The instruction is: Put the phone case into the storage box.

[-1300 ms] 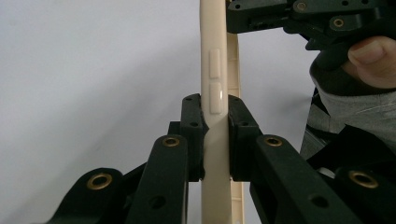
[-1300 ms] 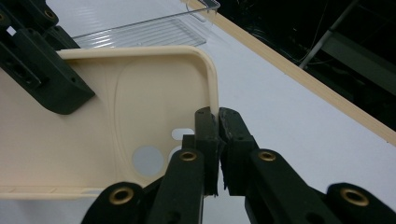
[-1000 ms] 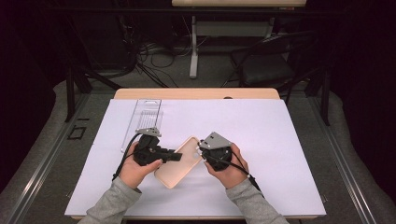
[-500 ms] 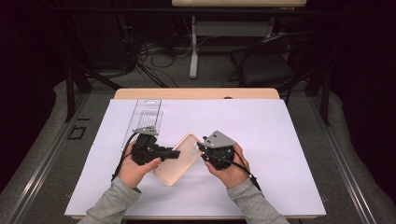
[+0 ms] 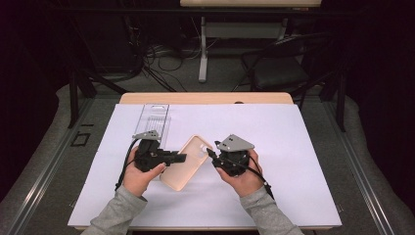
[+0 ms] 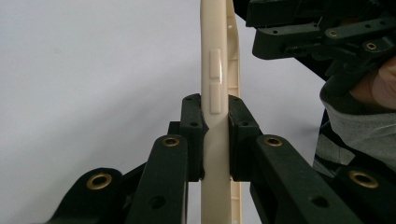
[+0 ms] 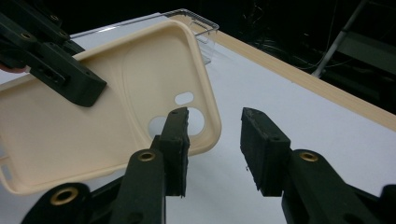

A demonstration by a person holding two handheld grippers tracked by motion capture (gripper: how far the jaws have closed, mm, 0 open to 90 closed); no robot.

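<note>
The left gripper [image 6: 215, 135] has its jaws pinching the long edge of a cream phone case [image 5: 187, 162], which sits at the centre of the high view, raised at a slant over the white surface [image 5: 303, 147]. The right gripper [image 7: 212, 149] has just been opening its jaws; they now stand spread at the case's camera-hole corner, and in the right gripper view the rim lies beside the left pad rather than between the two. So the step in hand looks like a release by the right while the left keeps the case. Next, the right would need either to back clear or to take a fresh bite on the rim, without twisting the case out of the left's hold.

The case is matte, probably soft rubbery plastic, a shallow tray with rounded corners, moulded side buttons and oval cut-outs. A clear, hard plastic package [image 5: 154, 120] lies at upper left of the surface; the pads are black and rough-faced.
</note>
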